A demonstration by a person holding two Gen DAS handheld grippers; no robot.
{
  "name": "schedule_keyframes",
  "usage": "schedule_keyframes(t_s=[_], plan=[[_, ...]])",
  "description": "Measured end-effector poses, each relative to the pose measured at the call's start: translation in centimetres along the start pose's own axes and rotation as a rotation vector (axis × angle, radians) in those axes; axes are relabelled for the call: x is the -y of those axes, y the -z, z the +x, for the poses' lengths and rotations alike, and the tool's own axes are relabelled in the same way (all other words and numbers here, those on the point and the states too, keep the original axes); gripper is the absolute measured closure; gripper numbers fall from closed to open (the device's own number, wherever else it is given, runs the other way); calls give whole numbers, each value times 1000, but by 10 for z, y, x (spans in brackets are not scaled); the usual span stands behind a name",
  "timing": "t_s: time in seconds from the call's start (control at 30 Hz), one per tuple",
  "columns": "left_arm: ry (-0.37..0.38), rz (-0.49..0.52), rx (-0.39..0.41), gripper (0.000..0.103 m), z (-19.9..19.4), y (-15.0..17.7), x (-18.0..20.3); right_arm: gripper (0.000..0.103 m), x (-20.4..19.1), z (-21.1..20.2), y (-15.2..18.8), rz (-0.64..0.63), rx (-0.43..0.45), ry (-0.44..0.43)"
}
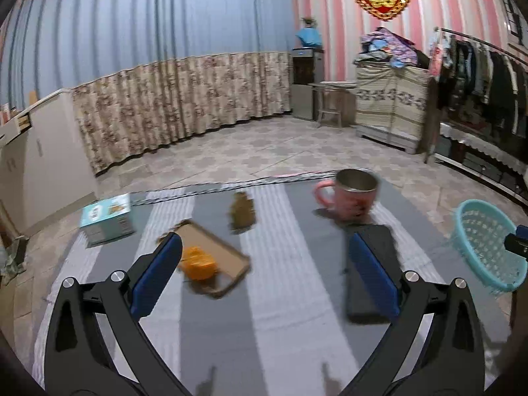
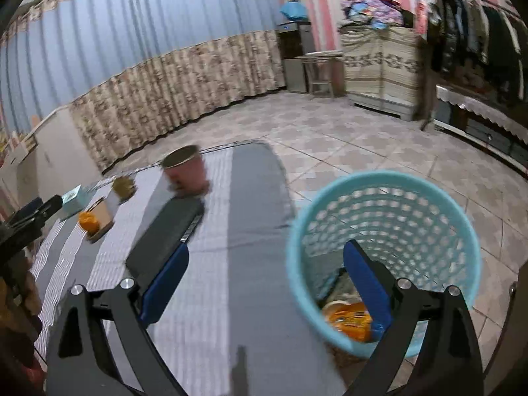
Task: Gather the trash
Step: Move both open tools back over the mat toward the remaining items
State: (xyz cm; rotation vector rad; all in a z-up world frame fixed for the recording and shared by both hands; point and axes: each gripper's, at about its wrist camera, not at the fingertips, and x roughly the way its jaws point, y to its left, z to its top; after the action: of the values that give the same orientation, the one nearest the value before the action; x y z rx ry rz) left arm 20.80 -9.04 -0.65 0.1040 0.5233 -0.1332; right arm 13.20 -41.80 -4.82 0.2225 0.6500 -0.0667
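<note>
Grippers both empty, we note that first. Our left gripper (image 1: 264, 293) has its blue fingers (image 1: 158, 274) spread wide over the striped grey-and-white cloth (image 1: 280, 280) on the table, nothing between them. Our right gripper (image 2: 264, 283) is also spread wide, nothing pinched; its right finger (image 2: 366, 283) sits in front of the mouth of the turquoise basket (image 2: 396, 184), its left finger over the cloth.

Trash we see: an orange crumpled piece (image 1: 198, 263) lying on a flat cardboard tray (image 1: 217, 247) toward the left edge of the cloth, just beside the left gripper's left finger; whether they touch we cannot tell, the frame is blurred. A brownish crumpled lump (image 1: 243, 212) sits near the far edge, beyond the tray. Inside the basket, at the bottom, we see an orange wrapper (image 2: 346, 321) plus other bits we cannot make out.

Other things: a pink mug (image 1: 353, 194) with a metal inside stands near the far right corner of the cloth, a black flat case (image 1: 369, 270) lies just in front of it, a light blue box (image 1: 107, 219) at the far left corner. The basket stands off the right edge of the table, on the tiled floor (image 2: 363, 145).
</note>
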Motion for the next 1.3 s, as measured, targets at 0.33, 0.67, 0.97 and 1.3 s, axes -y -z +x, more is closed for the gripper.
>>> schedule_keyframes(t_s=[0.33, 0.67, 0.97, 1.3], plan=[[-66, -28, -59, 5, 31, 17, -78, 10, -102, 34, -10, -121, 28, 6], [-7, -25, -174, 6, 103, 26, -98, 10, -145, 87, -26, -143, -7, 11], [85, 34, -279, 32, 140, 35, -82, 10, -158, 116, -29, -159, -59, 28], [139, 22, -284, 64, 132, 28, -86, 10, -188, 125, -35, -206, -73, 30]])
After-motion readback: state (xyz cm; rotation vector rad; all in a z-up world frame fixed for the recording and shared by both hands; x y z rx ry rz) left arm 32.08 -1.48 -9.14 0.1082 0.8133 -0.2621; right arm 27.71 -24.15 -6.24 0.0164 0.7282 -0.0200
